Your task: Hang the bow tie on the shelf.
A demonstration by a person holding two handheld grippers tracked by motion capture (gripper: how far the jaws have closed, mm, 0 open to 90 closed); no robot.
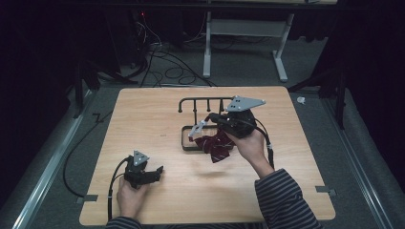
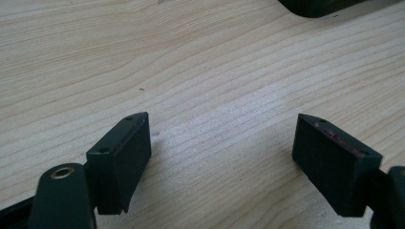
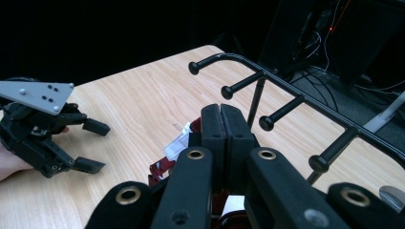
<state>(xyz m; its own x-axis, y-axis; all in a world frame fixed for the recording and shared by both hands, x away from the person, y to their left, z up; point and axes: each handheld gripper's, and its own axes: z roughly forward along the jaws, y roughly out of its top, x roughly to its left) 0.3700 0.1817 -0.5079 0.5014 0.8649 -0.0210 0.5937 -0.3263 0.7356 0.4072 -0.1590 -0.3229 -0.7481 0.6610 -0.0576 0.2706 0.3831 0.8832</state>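
Note:
A dark red striped bow tie (image 1: 217,147) with a white tag (image 1: 197,130) hangs just over the base of a black peg rack (image 1: 203,101) at mid-table. My right gripper (image 1: 210,118) is shut on its upper part. In the right gripper view the jaws of the right gripper (image 3: 220,114) are pressed together, with the bow tie (image 3: 160,168) and its tag (image 3: 175,146) showing below them and the rack's pegs (image 3: 279,114) just to the right. My left gripper (image 1: 159,171) rests open on the table at the front left. In its own view the left gripper (image 2: 222,143) has bare wood between its jaws.
The rack's flat base (image 1: 186,142) lies on the wooden table (image 1: 143,114). The left gripper (image 3: 90,145) and the hand holding it appear at the left of the right gripper view. Cables and a table frame (image 1: 207,43) lie on the floor beyond the far edge.

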